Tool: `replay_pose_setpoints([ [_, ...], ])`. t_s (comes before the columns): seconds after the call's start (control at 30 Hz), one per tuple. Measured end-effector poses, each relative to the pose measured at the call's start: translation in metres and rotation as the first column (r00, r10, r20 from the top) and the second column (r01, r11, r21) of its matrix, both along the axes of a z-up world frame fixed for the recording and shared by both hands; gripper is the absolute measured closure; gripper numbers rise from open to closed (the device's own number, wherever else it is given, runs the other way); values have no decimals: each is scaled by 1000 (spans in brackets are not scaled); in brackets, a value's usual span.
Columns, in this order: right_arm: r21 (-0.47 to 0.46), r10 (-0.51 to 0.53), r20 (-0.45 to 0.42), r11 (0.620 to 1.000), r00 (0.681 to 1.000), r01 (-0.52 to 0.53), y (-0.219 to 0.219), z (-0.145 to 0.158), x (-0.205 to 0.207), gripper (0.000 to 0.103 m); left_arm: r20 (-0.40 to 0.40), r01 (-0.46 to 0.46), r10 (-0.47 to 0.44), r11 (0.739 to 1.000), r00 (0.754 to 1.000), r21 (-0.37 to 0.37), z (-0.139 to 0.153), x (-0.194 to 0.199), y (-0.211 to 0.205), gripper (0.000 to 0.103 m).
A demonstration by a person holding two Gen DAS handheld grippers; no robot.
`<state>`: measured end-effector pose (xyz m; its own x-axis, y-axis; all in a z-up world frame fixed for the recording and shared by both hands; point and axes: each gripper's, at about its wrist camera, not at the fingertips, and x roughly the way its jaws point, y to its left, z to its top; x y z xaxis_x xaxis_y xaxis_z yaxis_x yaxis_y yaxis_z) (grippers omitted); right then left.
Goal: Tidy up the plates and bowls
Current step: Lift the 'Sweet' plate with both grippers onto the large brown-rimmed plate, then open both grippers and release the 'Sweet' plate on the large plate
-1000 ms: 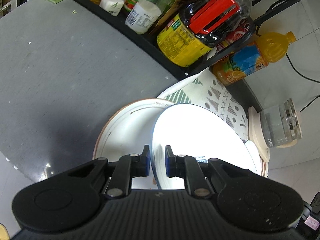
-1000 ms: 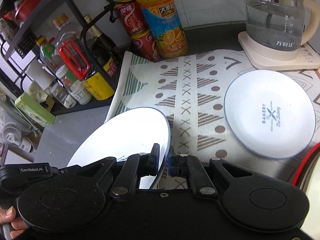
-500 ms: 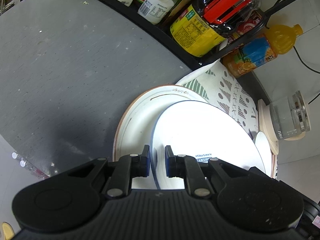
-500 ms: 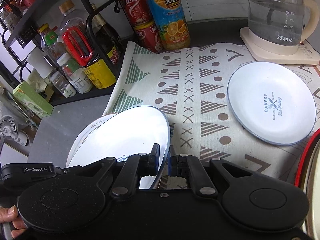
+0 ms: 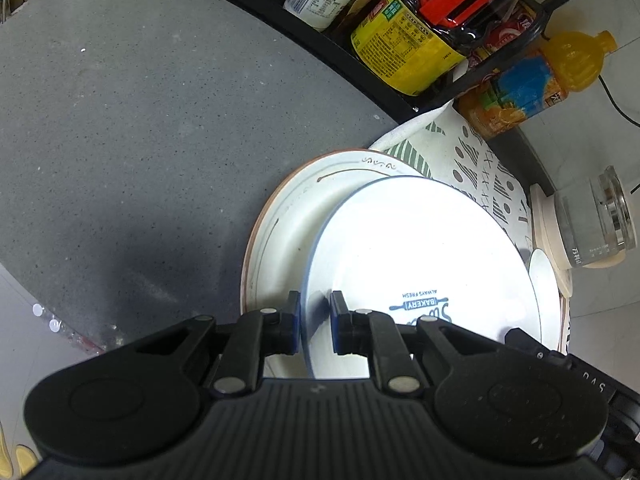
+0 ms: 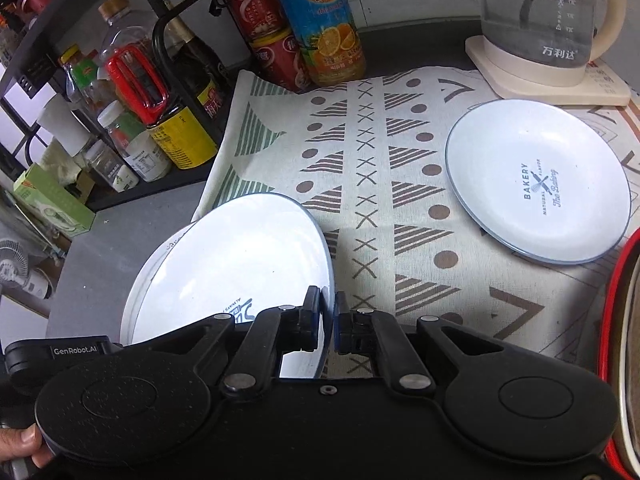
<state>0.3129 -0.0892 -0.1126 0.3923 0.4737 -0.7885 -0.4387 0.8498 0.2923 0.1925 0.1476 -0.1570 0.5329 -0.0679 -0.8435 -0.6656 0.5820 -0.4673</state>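
Observation:
Both grippers hold one white blue-rimmed bakery plate (image 5: 416, 256), also seen in the right wrist view (image 6: 236, 260). My left gripper (image 5: 315, 326) is shut on its near rim. My right gripper (image 6: 327, 320) is shut on its right rim. The plate hangs tilted just above a larger white plate with a brown rim (image 5: 288, 216), which lies on the grey counter (image 5: 140, 140); its edge shows in the right wrist view (image 6: 160, 256). A second bakery plate (image 6: 536, 184) lies flat on the patterned cloth (image 6: 372, 184) to the right.
A black rack with bottles and jars (image 6: 132, 92) stands at the back left. An orange juice bottle (image 6: 320, 28) and red cans (image 6: 260, 20) stand behind the cloth. A glass kettle (image 6: 548, 16) is at the back right. A red-rimmed object (image 6: 616, 320) is at the right edge.
Both grippers have carried the held plate left, off the cloth, until it hangs over the larger brown-rimmed plate on the counter.

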Motion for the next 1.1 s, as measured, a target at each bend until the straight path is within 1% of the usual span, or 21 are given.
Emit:
replay_pose_setpoints([
  [0.1, 0, -3, -4, 1000, 1000, 3, 1, -1, 1, 96, -5, 3, -3, 1000, 1000, 5, 3, 2, 2, 89],
  [0.17, -8, -3, -1, 1000, 1000, 3, 3, -2, 2, 96, 4, -1, 1, 999, 1000, 36, 12, 1, 3, 86],
  [0.33, -20, -6, -8, 1000, 1000, 6, 8, -6, 2, 94, 26, -15, 13, 995, 1000, 97, 33, -6, 10, 86],
  [0.43, -27, -7, -9, 1000, 1000, 7, 11, -9, 2, 93, 34, -36, 33, 993, 999, 115, 39, -11, 15, 81],
  [0.5, -25, -7, -9, 1000, 1000, 7, 12, -10, 2, 93, 22, -48, 46, 992, 999, 116, 37, -13, 18, 79],
  [0.8, -42, 11, -15, 999, 1000, -12, 23, -16, 0, 91, -24, -55, 58, 995, 998, 82, 20, -17, 19, 78],
  [1.1, -68, 24, -26, 997, 999, -26, 32, -23, -1, 89, -19, -64, 66, 994, 998, 94, 21, -19, 22, 78],
])
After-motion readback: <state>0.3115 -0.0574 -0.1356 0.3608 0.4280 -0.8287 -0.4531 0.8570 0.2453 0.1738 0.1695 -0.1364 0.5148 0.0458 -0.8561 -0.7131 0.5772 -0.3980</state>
